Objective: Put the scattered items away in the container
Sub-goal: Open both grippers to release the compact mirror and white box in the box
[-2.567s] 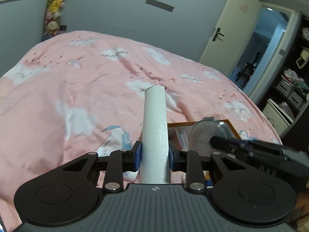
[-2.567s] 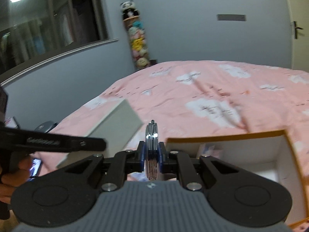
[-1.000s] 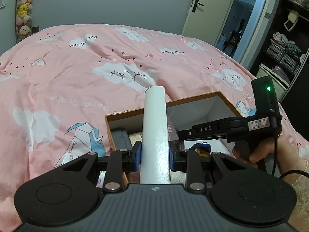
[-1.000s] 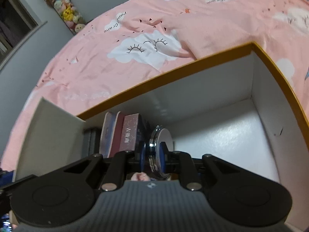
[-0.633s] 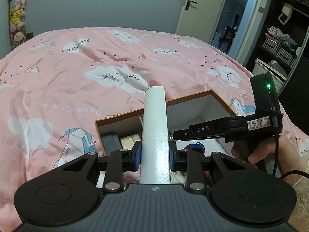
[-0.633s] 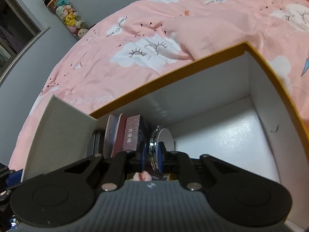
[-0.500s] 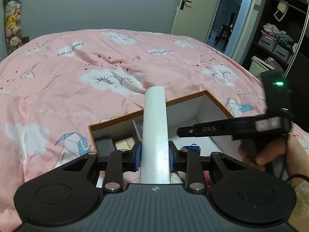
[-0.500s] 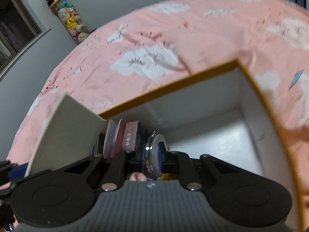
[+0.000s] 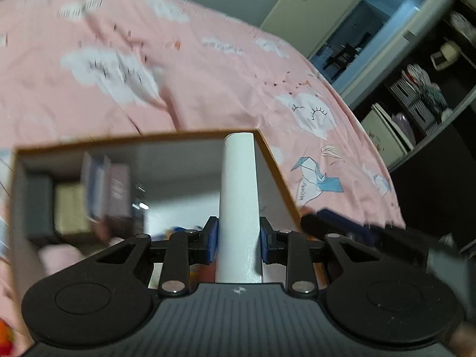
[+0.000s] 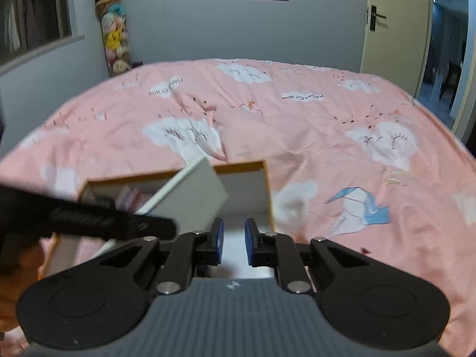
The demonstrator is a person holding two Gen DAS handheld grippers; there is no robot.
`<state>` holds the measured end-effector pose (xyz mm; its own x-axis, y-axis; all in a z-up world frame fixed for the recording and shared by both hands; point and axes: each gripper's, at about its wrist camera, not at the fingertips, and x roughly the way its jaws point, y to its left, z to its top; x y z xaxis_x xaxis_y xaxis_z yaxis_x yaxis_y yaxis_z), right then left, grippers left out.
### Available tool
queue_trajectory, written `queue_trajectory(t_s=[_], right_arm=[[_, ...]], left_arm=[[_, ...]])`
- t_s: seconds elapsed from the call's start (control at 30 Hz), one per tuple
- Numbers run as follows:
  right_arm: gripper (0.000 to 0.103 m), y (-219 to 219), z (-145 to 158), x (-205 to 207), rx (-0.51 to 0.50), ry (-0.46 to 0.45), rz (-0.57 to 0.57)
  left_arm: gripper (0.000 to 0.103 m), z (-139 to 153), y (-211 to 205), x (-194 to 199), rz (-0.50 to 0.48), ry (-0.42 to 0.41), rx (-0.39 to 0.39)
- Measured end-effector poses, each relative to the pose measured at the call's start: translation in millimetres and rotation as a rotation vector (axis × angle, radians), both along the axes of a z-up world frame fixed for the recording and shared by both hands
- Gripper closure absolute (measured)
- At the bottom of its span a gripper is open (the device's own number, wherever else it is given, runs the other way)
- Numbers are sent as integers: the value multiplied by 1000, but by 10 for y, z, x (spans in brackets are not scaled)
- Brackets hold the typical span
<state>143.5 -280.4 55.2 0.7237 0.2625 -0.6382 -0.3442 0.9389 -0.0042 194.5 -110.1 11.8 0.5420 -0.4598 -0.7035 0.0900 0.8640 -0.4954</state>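
Two black hand-held grippers work over a bed covered by a pink duvet printed with white sleepy-eyed clouds and blue paper cranes.

An open cardboard box with an orange-brown rim and white inner walls sits on the duvet. Seen from the left wrist camera, several items already stand along its left side: a dark grey block, a pale beige block, and a few slim book-like packs in blue and dusty pink. This part of the picture is blurred, so finer detail cannot be told.

The left gripper has its blue-padded jaws partly closed on a flat white rectangular box, gripping it by its thin sides near the lower end. The white box points forward and upward, and its far end lines up with the far right corner of the cardboard box. From the right wrist camera the same white box shows as a tilted pale slab above the cardboard box.

The right gripper sits at the near right side of the cardboard box. Its jaws are slightly apart and opening, with nothing between them.

A stack of plush toys stands in the far corner against the grey wall, and a cream door stands open on the right.
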Motion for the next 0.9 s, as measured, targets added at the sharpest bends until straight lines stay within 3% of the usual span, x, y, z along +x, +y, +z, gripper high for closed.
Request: queue_trajectory(t_s=[0.37, 0.57, 0.9], right_arm=[[85, -43, -217, 64, -133, 32, 84], [83, -127, -271, 56, -175, 44, 73], [82, -100, -340, 22, -183, 54, 82]], left_arm=[[71, -367, -337, 234, 131, 102, -37], [71, -545, -420, 352, 199, 133, -49], [67, -763, -440, 454, 119, 280, -91]])
